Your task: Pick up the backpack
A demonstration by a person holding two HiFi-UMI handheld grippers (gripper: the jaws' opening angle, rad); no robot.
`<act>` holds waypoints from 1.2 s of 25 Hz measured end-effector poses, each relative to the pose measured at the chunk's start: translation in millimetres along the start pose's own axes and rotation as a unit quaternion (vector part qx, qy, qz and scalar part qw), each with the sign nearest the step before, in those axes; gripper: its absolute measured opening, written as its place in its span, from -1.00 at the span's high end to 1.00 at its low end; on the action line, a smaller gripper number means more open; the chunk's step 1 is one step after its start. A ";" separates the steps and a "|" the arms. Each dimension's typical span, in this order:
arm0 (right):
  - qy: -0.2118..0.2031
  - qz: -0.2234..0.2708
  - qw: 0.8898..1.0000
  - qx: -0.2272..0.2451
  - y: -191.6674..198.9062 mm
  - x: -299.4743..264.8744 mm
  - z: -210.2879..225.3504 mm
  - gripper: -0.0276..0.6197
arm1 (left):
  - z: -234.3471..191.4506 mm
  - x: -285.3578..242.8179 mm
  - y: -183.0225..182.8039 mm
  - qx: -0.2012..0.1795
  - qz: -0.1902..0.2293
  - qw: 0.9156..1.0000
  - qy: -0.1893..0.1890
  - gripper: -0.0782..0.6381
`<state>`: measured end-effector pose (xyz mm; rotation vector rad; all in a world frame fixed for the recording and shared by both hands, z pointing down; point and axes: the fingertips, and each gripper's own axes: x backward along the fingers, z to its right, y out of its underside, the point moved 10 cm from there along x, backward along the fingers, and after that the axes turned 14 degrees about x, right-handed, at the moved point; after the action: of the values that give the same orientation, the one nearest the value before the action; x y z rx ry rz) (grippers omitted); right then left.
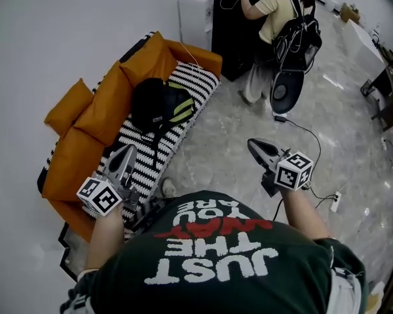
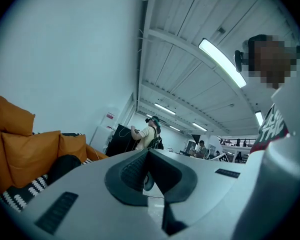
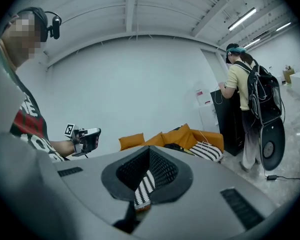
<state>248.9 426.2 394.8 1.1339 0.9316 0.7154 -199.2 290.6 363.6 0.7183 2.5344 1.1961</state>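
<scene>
Left gripper (image 1: 126, 151) has its jaws pressed together, tips meeting with nothing in them, and it hangs over the near end of the striped seat cover (image 1: 150, 157). Right gripper (image 1: 254, 144) is likewise closed tip to tip and is held out over the pale marbled floor (image 1: 216, 142), to the right of the sofa. Each carries a white cube with black square markers at the wrist end. Farther along the orange sofa (image 1: 101, 106) the backpack (image 1: 156, 103), black with a pale green stripe, lies on the striped cover against the back cushions, apart from both grippers, with only striped seat between it and the left one. Beyond the sofa's far arm a second person (image 1: 275, 5) stands at a black cabinet (image 1: 230, 34), wearing a dark pack with a round black disc (image 1: 285, 91) hanging below. A cable trails across the floor to a power strip (image 1: 336, 201). The wearer's green shirt (image 1: 216, 267) reads "JUST THE WAY YOU ARE".
</scene>
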 end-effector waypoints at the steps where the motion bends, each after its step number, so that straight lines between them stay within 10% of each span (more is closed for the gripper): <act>1: 0.004 -0.002 1.000 0.001 -5.2 -19.2 3.3 0.83 | -19.2 -7.7 -10.5 0.002 -0.002 1.000 0.005 0.77; 13: 0.011 -0.023 1.000 0.008 -98.2 -251.0 27.6 0.83 | -209.9 -104.9 -151.7 0.027 -0.049 0.997 0.050 0.77; 22: -0.005 -0.055 0.998 -0.003 -101.3 -330.5 76.9 0.83 | -273.5 -142.4 -166.7 0.057 -0.060 0.996 0.027 0.77; 30: -0.103 -0.079 0.992 -0.001 -83.7 -395.5 159.5 0.82 | -275.7 -174.4 -161.8 0.071 -0.038 0.995 -0.055 0.77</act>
<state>214.5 -5.2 434.7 1.0947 0.8348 0.4613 -219.4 -69.3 415.0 0.6922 2.5501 0.9332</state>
